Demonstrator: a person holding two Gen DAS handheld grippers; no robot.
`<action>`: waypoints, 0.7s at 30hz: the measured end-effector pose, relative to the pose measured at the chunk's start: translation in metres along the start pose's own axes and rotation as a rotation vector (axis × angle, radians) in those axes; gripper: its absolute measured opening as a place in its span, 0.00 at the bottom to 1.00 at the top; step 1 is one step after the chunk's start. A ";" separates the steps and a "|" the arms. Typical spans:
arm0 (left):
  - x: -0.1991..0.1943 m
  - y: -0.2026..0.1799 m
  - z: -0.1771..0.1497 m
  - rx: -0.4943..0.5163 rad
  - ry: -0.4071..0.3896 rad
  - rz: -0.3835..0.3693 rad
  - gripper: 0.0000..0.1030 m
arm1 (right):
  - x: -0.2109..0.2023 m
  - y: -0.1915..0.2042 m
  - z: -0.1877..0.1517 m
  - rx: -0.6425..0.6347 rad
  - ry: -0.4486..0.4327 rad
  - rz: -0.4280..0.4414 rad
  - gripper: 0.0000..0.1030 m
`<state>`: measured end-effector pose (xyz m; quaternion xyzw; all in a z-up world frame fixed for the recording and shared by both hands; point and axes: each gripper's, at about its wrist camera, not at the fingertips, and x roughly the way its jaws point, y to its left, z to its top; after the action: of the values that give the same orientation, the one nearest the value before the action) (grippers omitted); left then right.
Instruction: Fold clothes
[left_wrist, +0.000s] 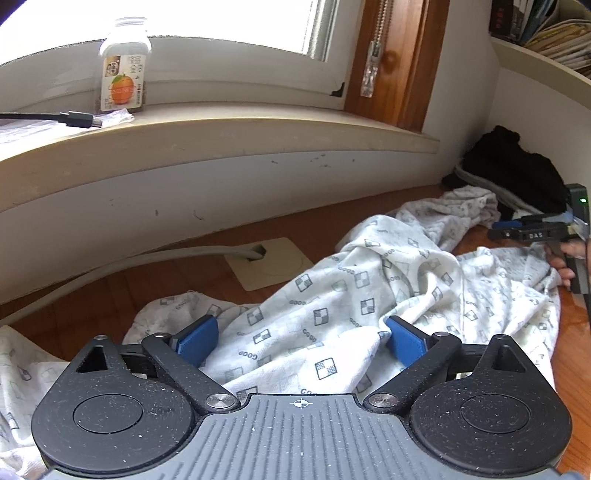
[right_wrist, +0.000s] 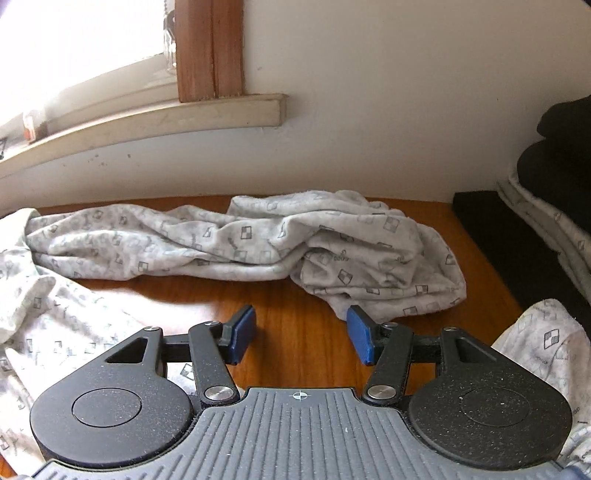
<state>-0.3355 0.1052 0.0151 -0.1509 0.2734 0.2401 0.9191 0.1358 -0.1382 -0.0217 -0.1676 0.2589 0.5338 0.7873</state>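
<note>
A crumpled white garment with small square prints lies spread on the wooden table. My left gripper is open, its blue pads straddling a raised fold of the cloth near its front edge. The right gripper also shows in the left wrist view at the far right, over the garment's far side. In the right wrist view my right gripper is open and empty above bare wood, with a bunched sleeve-like part of the garment just beyond it.
A stack of folded dark and light clothes sits in the back right corner by the wall; it also shows in the right wrist view. A window sill holds a bottle and a cable. A cable port plate is set in the table.
</note>
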 end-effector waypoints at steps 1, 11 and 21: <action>0.000 0.001 0.001 -0.018 -0.006 0.001 0.95 | -0.001 0.000 -0.001 0.000 0.000 0.001 0.54; 0.025 -0.044 0.059 -0.091 -0.027 0.042 0.79 | -0.002 0.000 -0.003 0.011 0.003 -0.019 0.63; 0.062 -0.082 0.079 -0.023 0.051 0.079 0.14 | -0.002 -0.001 -0.003 0.021 0.005 -0.020 0.64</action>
<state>-0.2133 0.0913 0.0556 -0.1564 0.2998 0.2754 0.8999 0.1358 -0.1422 -0.0231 -0.1634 0.2646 0.5227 0.7938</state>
